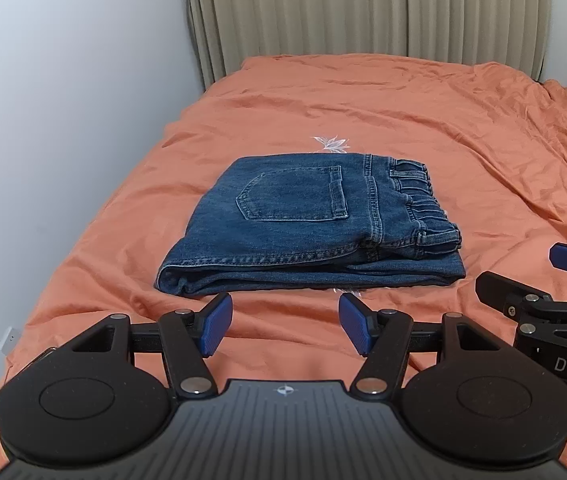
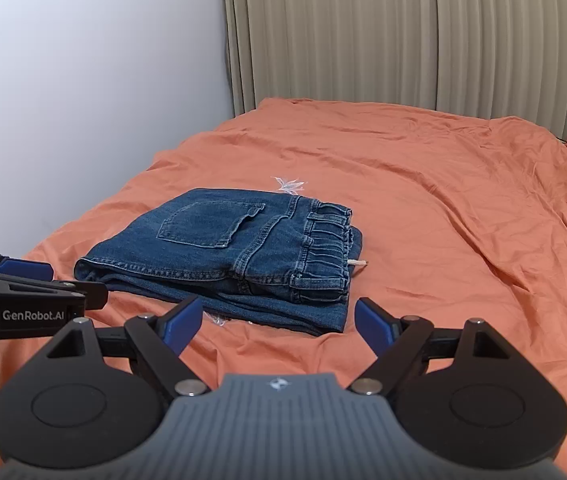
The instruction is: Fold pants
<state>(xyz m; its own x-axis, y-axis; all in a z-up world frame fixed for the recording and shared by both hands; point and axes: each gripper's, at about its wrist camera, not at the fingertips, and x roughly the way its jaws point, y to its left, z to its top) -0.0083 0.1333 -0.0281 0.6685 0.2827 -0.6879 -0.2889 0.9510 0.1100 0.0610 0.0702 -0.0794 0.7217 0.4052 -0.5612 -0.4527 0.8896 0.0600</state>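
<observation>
The orange bedspread (image 1: 423, 120) is carrying the folded blue jeans (image 1: 303, 220) near its middle, back pocket up, elastic waistband toward the right. The left gripper (image 1: 285, 326) and right gripper (image 2: 279, 326) are hovering just short of the near edge, both spread wide and grasping nothing. The fold is looking finished; any last touch is probably best kept to squaring the lowest layer without dragging the stack.
</observation>
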